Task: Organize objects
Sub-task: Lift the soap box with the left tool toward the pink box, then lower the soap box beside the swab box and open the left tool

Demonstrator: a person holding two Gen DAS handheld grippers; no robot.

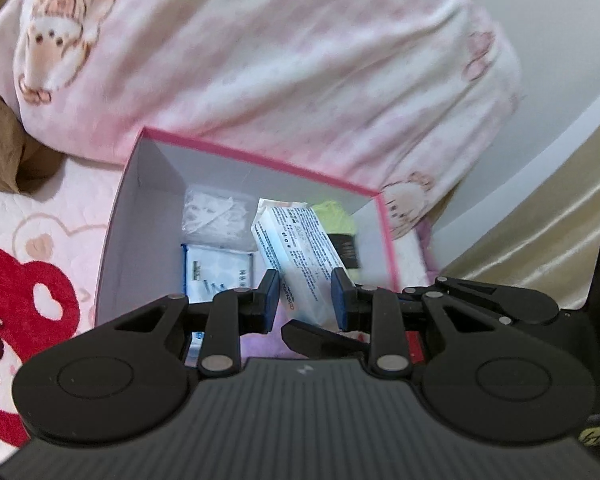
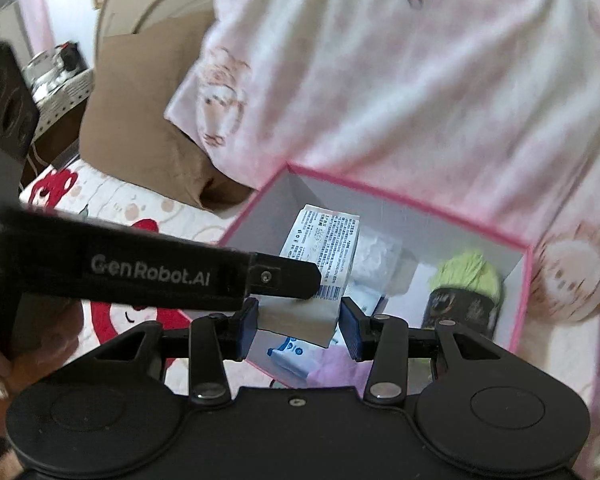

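A pink-rimmed white box [image 1: 260, 158] [image 2: 412, 200] sits on the bed. Inside lie a clear plastic packet [image 1: 214, 216], a blue-and-white packet [image 1: 220, 276], a green item [image 1: 334, 212] [image 2: 470, 272] on a dark jar [image 2: 460, 308], and a white printed pack [image 1: 300, 256] [image 2: 320, 264]. My left gripper [image 1: 305, 296] is open, its jaws either side of the white pack's near end. My right gripper [image 2: 298, 322] is open around the same pack's end. The left gripper's finger [image 2: 284, 276] crosses the right wrist view and touches the pack.
A pink bear-print quilt [image 1: 300, 60] [image 2: 420, 80] is piled behind the box. A brown pillow [image 2: 140, 120] lies at the left. The bed sheet [image 1: 28, 280] carries a red bear print. A beige curtain [image 1: 540, 220] hangs at the right.
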